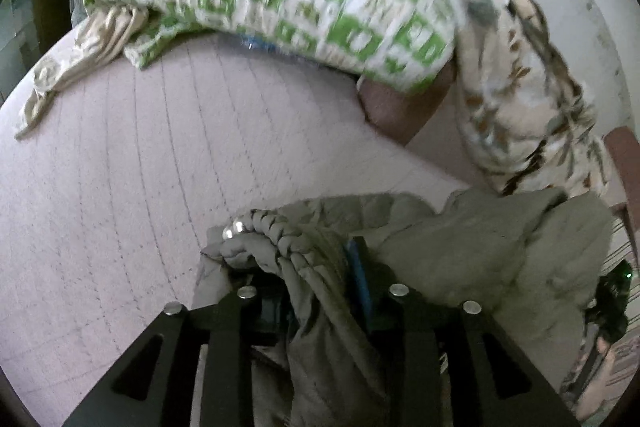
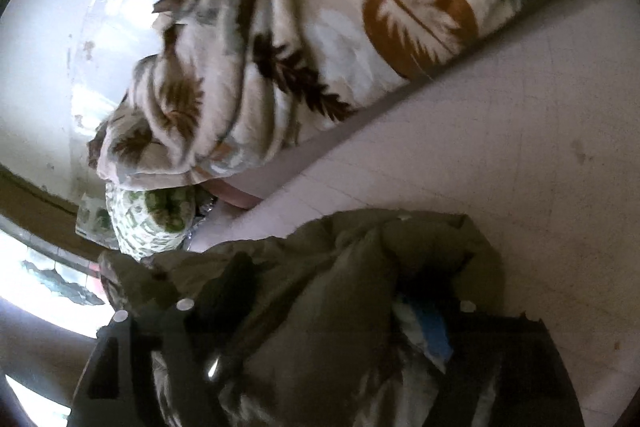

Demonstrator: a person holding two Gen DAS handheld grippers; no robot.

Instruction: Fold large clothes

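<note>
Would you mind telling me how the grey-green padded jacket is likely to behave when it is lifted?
The jacket probably flops and sags, since it drapes in soft folds. Its puffy quilting suggests it is light for its bulk. The smooth fabric may slip.

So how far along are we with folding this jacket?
Nothing looks folded yet. The grey jacket lies bunched on the bed, its fabric between the fingers of the left gripper and the right gripper. Left: spreading it flat and every fold.

A pale quilted bed (image 1: 120, 167) met a scuffed white wall (image 2: 48, 75); daylight glared through a low window (image 2: 36, 287).
</note>
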